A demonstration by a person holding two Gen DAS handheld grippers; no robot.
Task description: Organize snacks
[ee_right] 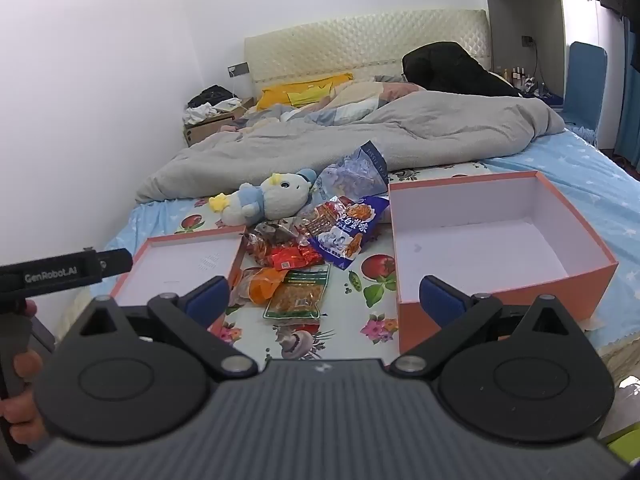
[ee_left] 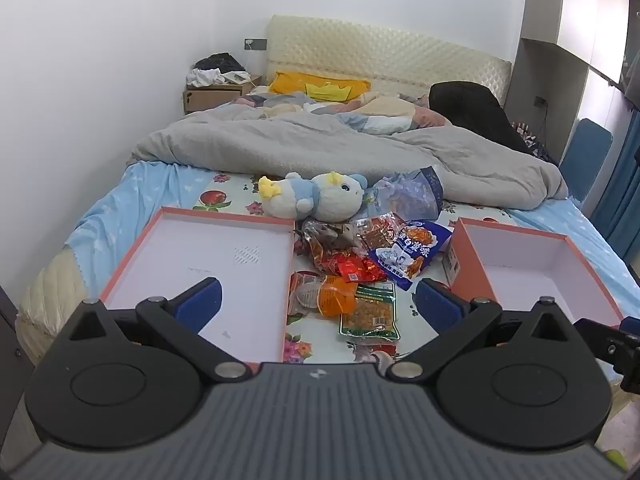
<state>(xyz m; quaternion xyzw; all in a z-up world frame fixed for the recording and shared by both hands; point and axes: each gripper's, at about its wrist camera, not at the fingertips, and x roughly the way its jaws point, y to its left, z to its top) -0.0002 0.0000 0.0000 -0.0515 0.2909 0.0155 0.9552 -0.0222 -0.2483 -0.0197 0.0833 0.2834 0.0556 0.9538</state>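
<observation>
Both claws, left gripper [ee_left: 318,300] and right gripper [ee_right: 324,300], spread wide and empty above snack packets [ee_left: 352,268], heaped between box [ee_right: 492,240] and lid [ee_left: 208,264] for sorting.

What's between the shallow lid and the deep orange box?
The snack packets piled on the floral sheet, between lid and box. Both views show it.

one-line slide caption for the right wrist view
Open right gripper faces a snack packet pile between an empty orange box and its shallow lid.
</observation>
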